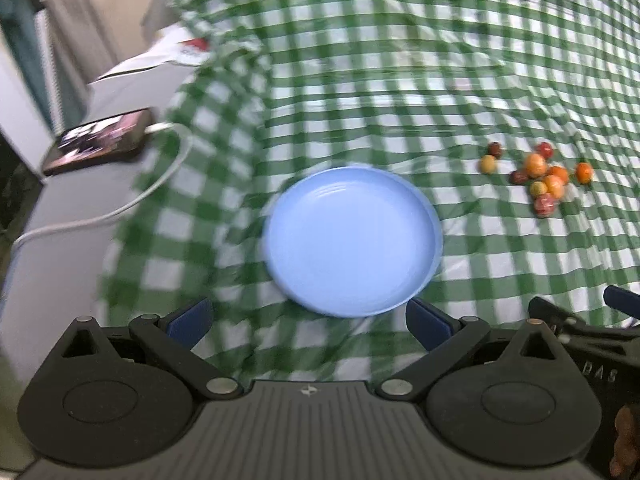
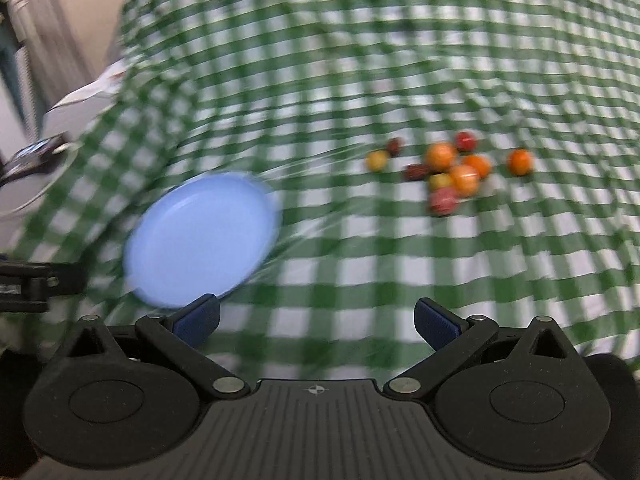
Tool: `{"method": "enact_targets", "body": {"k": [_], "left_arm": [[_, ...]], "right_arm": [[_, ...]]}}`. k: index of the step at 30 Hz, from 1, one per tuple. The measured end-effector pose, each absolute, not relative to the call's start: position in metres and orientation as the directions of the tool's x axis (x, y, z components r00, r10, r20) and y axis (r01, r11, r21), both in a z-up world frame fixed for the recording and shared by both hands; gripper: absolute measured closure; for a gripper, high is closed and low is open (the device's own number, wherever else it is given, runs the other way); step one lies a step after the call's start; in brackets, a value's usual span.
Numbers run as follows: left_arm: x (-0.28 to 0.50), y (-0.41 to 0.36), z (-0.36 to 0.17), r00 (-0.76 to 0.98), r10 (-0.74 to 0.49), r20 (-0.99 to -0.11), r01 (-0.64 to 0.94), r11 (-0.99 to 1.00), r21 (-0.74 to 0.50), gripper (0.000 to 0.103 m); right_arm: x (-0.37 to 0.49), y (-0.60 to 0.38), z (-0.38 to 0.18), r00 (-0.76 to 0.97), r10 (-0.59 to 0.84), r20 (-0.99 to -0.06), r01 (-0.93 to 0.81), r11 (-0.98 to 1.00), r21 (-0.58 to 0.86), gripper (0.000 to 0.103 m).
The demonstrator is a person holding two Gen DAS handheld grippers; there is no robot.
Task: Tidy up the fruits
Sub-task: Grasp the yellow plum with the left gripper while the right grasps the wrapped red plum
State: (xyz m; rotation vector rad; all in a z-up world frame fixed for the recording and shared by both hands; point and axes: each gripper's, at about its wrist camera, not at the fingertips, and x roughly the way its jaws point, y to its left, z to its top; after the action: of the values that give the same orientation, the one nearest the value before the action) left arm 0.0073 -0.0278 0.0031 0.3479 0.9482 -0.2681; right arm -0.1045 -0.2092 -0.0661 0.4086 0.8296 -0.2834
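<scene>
A pale blue plate [image 1: 352,240] is sitting bare on a surface covered by a green and white checked cloth [image 1: 400,60]; the left claw [image 1: 308,320] is hovering just before the plate's near rim, its blue pads spread wide and holding nothing; the right claw [image 2: 316,320] is gaping wide and holding nothing too, with the plate to its left; a cluster of small red, orange and yellow fruits [image 2: 448,168] is lying on the cloth, well apart from the plate; a phone [image 1: 100,142] with a white cable [image 1: 120,204] is resting off to the left.
</scene>
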Motion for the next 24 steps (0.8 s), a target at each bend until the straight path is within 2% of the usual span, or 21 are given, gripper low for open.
{"method": "enact_targets", "body": {"k": [5, 10, 12, 14, 17, 21, 24], "left_arm": [[0.023, -0.078, -0.006, 0.526, -0.137, -0.839, 0.452, 0.881, 0.139, 0.0], [0.051, -0.134, -0.024, 0.505, -0.195, -0.841, 0.502, 0.859, 0.103, 0.0], [0.065, -0.158, -0.035, 0.512, -0.201, -0.835, 0.527, 0.841, 0.12, 0.0], [0.081, -0.182, -0.047, 0.507, -0.208, -0.837, 0.554, 0.822, 0.132, 0.0], [0.105, -0.212, -0.064, 0.496, -0.224, -0.839, 0.586, 0.799, 0.133, 0.0], [0.135, -0.248, -0.09, 0.467, -0.248, -0.849, 0.639, 0.758, 0.13, 0.0], [0.145, -0.272, -0.103, 0.438, -0.27, -0.857, 0.687, 0.716, 0.126, 0.005]], "right_arm": [[-0.111, -0.261, -0.083, 0.616, -0.236, -0.751, 0.528, 0.831, 0.172, 0.001], [-0.101, -0.3, -0.108, 0.614, -0.299, -0.73, 0.568, 0.81, 0.146, 0.003], [-0.091, -0.309, -0.118, 0.627, -0.29, -0.723, 0.55, 0.822, 0.147, 0.014], [-0.077, -0.314, -0.129, 0.634, -0.275, -0.723, 0.531, 0.834, 0.149, 0.018], [-0.054, -0.322, -0.144, 0.647, -0.227, -0.727, 0.49, 0.855, 0.169, 0.03], [-0.026, -0.322, -0.162, 0.647, -0.202, -0.735, 0.455, 0.876, 0.16, 0.035], [-0.013, -0.326, -0.175, 0.642, -0.202, -0.739, 0.446, 0.883, 0.147, 0.038]]}}
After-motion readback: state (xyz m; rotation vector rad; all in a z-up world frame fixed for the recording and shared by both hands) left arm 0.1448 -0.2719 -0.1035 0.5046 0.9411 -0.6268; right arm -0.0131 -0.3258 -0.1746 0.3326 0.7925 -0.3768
